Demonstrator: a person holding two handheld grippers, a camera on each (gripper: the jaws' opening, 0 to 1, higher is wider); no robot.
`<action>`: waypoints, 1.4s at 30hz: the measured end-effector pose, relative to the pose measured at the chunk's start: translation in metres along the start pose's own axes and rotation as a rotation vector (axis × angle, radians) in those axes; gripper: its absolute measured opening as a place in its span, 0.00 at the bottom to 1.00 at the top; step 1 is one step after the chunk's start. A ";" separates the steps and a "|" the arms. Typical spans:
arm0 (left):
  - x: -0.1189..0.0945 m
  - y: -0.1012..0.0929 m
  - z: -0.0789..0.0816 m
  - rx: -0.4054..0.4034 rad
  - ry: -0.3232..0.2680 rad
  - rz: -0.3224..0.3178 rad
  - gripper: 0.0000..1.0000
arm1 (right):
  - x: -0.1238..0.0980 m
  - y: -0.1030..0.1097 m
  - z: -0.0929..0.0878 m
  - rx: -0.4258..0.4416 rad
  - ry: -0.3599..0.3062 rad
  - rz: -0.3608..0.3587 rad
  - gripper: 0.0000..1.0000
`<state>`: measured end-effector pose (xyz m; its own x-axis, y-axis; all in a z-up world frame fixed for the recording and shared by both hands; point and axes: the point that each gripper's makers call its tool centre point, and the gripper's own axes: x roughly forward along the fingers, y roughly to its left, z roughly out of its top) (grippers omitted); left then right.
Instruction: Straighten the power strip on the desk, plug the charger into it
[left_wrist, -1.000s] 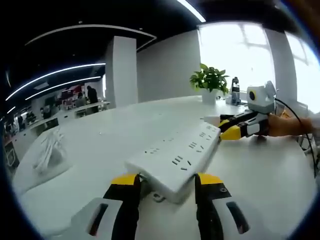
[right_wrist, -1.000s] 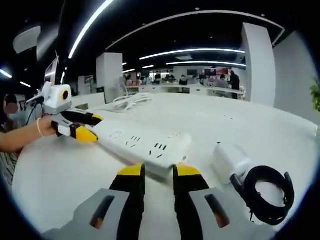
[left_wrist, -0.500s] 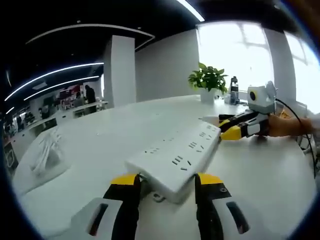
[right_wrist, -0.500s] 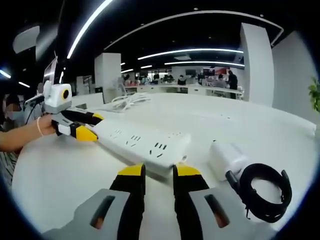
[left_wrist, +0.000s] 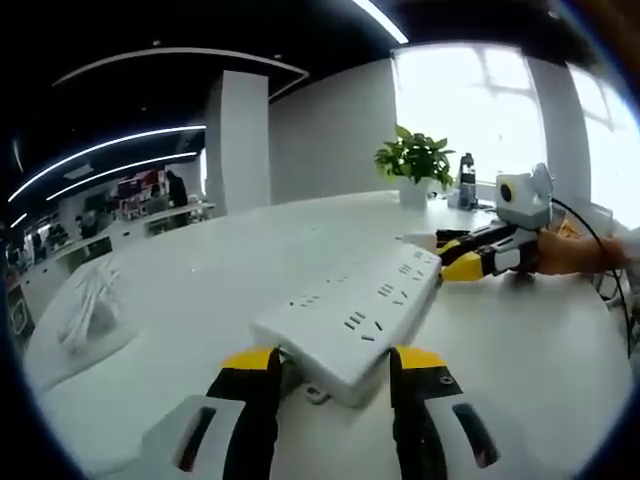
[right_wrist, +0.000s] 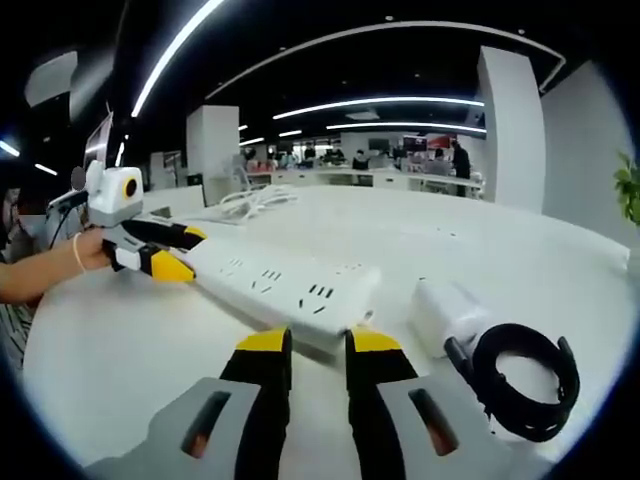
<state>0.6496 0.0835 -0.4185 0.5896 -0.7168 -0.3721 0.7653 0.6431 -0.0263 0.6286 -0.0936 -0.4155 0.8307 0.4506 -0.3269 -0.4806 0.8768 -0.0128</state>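
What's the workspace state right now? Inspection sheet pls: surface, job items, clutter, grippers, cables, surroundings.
Surface: white desk, large, mostly bare.
Job's things: white power strip flat on the desk, sockets up; white charger beside it, not plugged in.
Clutter: bundle of white cords off to one side; potted plant and a bottle at the far edge.
Grippers: left gripper straddles one end of the strip, right gripper at the other end; whether either is clamped I cannot tell.
Cables: black coiled cable attached to the charger.
Surroundings: open office, columns, ceiling light strips, people far off, bright window.
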 end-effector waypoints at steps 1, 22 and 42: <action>0.000 0.000 0.000 -0.002 -0.001 -0.002 0.43 | 0.000 0.000 0.000 0.001 0.000 -0.001 0.20; -0.001 -0.003 0.000 0.048 -0.011 0.022 0.44 | 0.002 -0.001 0.000 -0.034 -0.001 0.016 0.23; -0.013 0.007 0.003 -0.010 -0.056 0.077 0.50 | 0.001 0.004 0.002 -0.014 -0.005 0.041 0.35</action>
<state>0.6479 0.0971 -0.4112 0.6603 -0.6788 -0.3214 0.7148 0.6993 -0.0085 0.6276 -0.0891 -0.4139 0.8118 0.4866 -0.3228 -0.5178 0.8554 -0.0130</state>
